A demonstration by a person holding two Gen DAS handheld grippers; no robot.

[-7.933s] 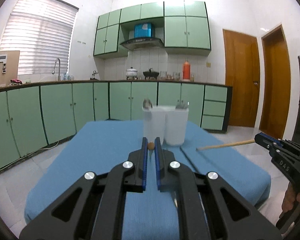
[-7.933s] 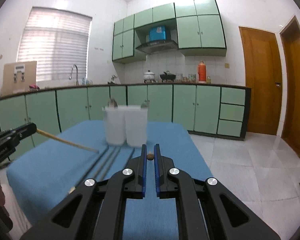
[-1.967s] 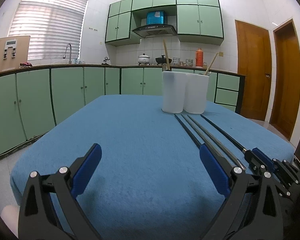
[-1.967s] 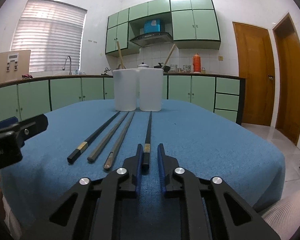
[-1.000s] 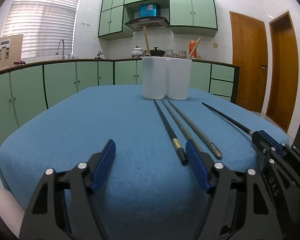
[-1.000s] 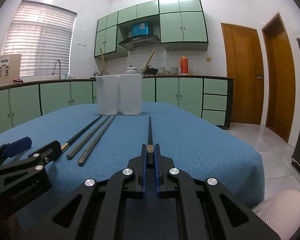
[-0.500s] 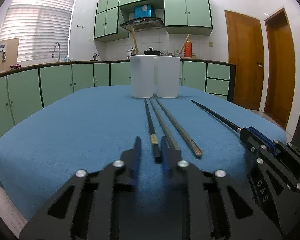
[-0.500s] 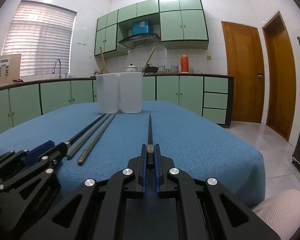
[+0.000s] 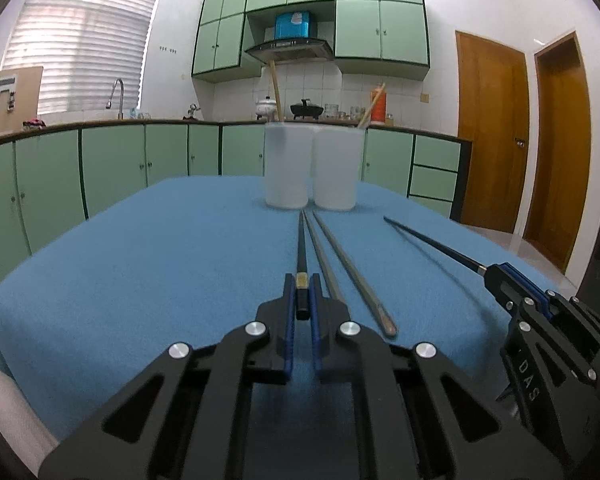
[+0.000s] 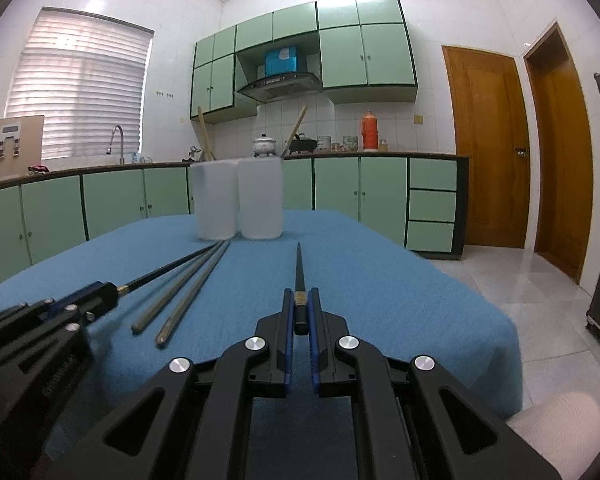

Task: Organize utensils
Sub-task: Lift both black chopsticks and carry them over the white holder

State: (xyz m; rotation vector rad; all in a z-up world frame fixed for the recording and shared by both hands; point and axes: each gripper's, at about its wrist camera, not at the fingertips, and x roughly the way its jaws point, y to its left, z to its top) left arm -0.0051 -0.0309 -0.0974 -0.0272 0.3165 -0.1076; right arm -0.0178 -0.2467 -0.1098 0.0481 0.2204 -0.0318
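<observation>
Pickup step: your left hand-held gripper [image 9: 301, 294] and right hand-held gripper [image 10: 301, 310] each clamp one black chopstick [image 9: 301, 248] [image 10: 299, 268] on blue-clothed desk [image 9: 160, 264]. Next: lift both, tip into translucent white cups [image 9: 312, 168] beyond.

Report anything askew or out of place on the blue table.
Nothing is spilled or damaged. Two grey chopsticks lie loose on the blue cloth, not yet in the white cups, while each hand-held gripper is shut on a black chopstick.
</observation>
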